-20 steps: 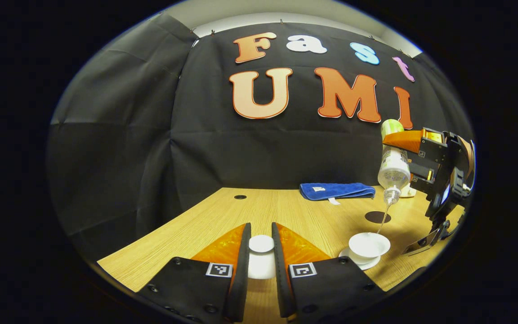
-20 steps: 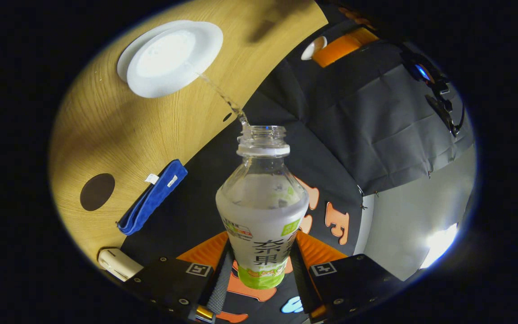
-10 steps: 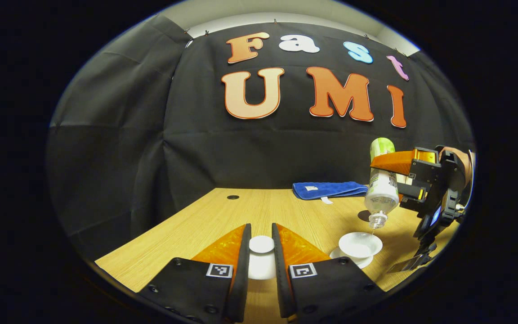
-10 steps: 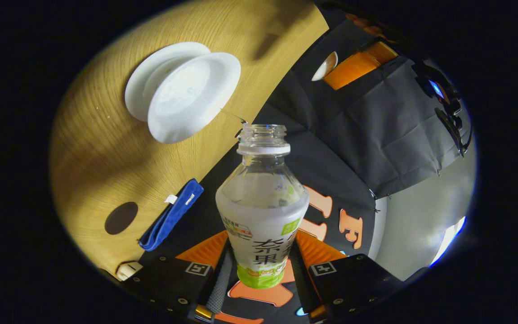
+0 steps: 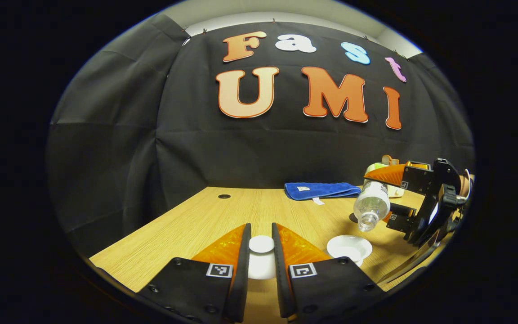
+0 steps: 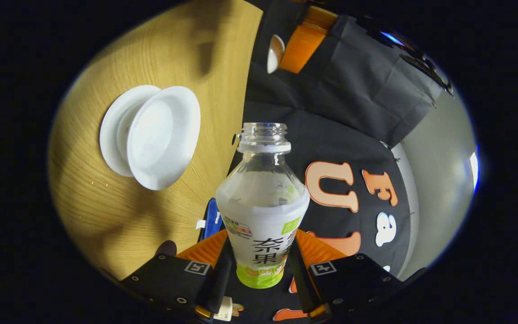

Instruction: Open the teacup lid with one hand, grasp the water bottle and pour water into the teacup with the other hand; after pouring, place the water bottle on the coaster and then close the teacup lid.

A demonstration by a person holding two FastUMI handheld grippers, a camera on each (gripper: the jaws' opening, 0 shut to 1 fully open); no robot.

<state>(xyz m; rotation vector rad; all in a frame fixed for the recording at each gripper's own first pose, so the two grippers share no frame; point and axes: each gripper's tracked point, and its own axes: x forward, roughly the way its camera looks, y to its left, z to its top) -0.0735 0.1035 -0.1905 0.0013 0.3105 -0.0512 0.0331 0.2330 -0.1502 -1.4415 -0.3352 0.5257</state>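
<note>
Above the teacup (image 5: 349, 246), right tool (image 6: 259, 270) gripping the bottle (image 6: 262, 198) has tipped back, stream seemingly stopped

Left gripper (image 5: 261, 256) sits level at 6 o'clock in the left gripper view, fingers pointing toward 12, closed narrow with both inner faces pressed on the teacup lid (image 5: 261, 258). Right gripper (image 6: 261, 265), at 6 o'clock in the right gripper view, clamps the water bottle (image 6: 262, 211) from both sides. In the left gripper view the right gripper (image 5: 387, 193) hangs at 3 o'clock, fingers reaching toward 9.
</note>
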